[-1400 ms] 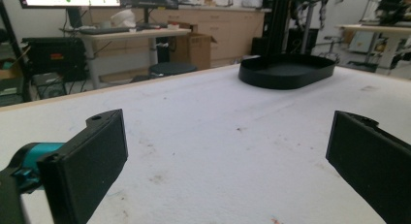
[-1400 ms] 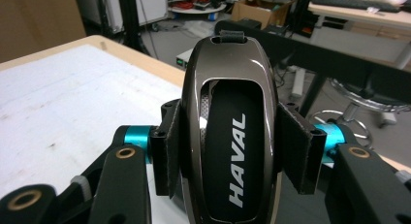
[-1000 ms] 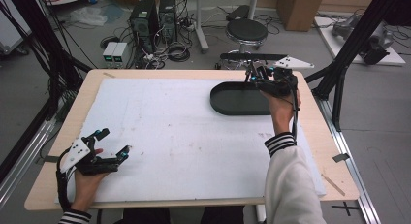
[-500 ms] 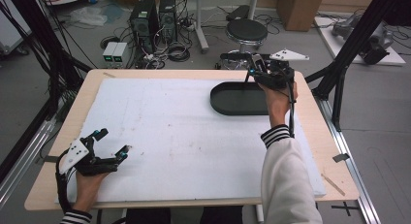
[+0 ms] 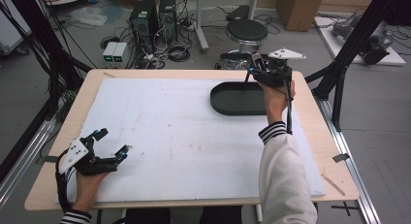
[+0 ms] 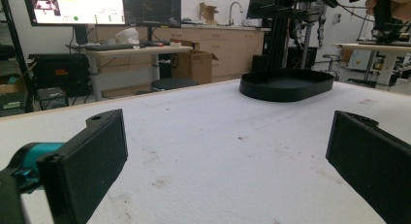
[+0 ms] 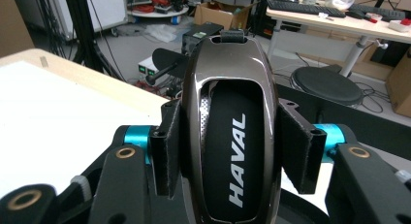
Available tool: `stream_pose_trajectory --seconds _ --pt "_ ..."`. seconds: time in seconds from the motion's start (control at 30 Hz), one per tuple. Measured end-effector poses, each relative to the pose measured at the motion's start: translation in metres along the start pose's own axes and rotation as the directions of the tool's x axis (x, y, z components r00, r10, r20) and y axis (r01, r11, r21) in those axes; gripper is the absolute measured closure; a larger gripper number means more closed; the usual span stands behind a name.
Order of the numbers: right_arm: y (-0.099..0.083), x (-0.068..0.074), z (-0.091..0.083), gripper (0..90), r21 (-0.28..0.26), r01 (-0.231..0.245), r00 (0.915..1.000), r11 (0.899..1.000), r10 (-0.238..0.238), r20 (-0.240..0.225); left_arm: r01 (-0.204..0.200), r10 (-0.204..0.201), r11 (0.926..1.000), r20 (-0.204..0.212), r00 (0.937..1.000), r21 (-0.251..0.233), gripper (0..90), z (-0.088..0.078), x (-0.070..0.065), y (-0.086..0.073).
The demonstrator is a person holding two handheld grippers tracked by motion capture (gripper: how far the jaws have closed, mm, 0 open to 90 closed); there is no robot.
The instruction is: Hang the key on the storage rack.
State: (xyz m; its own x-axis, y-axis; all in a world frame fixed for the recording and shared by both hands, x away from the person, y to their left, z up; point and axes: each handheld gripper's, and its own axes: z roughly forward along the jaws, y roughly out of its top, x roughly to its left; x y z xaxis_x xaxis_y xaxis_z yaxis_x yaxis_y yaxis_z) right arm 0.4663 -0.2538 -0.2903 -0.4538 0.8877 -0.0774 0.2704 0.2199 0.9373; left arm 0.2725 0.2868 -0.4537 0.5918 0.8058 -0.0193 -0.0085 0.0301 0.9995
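**Right fingers pinch a car key above the black tray; left fingers rest spread**

The right gripper (image 7: pixel 228 151) pinches a glossy dark key fob (image 7: pixel 229 132) that carries the word HAVAL. One finger (image 7: pixel 167 151) presses on each long side of the fob, so the fob stands between them, and its end with the small loop points away from the fingers. In the high view the right gripper (image 5: pixel 264 73) is held over the far edge of the black oval tray (image 5: pixel 232 100), which lies on the white surface (image 5: pixel 184 132). From this view I cannot tell how high the fob is above the tray. A dark part of the tray shows just below the fingers in the right gripper view, and a round stool (image 7: pixel 327 86) stands on the floor farther beyond them.

The left gripper (image 5: pixel 112 145) is at the near left corner of the surface, well apart from the tray. Its fingers (image 6: pixel 85 166) are spread wide and nothing is between them. The tray (image 6: pixel 286 86) lies far ahead of these fingers, a little toward the right one, and the right gripper (image 6: pixel 383 13) is seen above it, in the person's hand (image 6: pixel 392 1).
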Motion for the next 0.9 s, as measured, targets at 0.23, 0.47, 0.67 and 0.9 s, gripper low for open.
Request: stream_pose_trajectory --seconds 0.23,0.47,0.67,0.9 --pt "-0.002 -0.001 0.007 48.0 -0.002 -0.007 1.0 1.0 0.007 0.004 0.002 -0.002 1.0 0.0 1.0 0.001 1.7 0.0 0.0 0.0" --pt "-0.003 -0.003 0.011 48.0 -0.012 -0.014 0.9998 1.0 0.014 0.01 0.005 -0.005 1.0 -0.004 1.0 0.005 1.7 0.0 0.0 0.0" --pt "0.003 -0.002 0.015 48.0 -0.014 -0.015 0.9997 1.0 0.015 0.017 0.003 -0.003 1.0 -0.001 1.0 0.004 1.7 0.0 0.0 0.0" --pt "0.006 -0.002 0.019 48.0 -0.004 -0.007 0.9991 1.0 0.007 0.042 0.0 0.0 1.0 0.0 1.0 0.0 1.7 0.0 0.0 0.0"
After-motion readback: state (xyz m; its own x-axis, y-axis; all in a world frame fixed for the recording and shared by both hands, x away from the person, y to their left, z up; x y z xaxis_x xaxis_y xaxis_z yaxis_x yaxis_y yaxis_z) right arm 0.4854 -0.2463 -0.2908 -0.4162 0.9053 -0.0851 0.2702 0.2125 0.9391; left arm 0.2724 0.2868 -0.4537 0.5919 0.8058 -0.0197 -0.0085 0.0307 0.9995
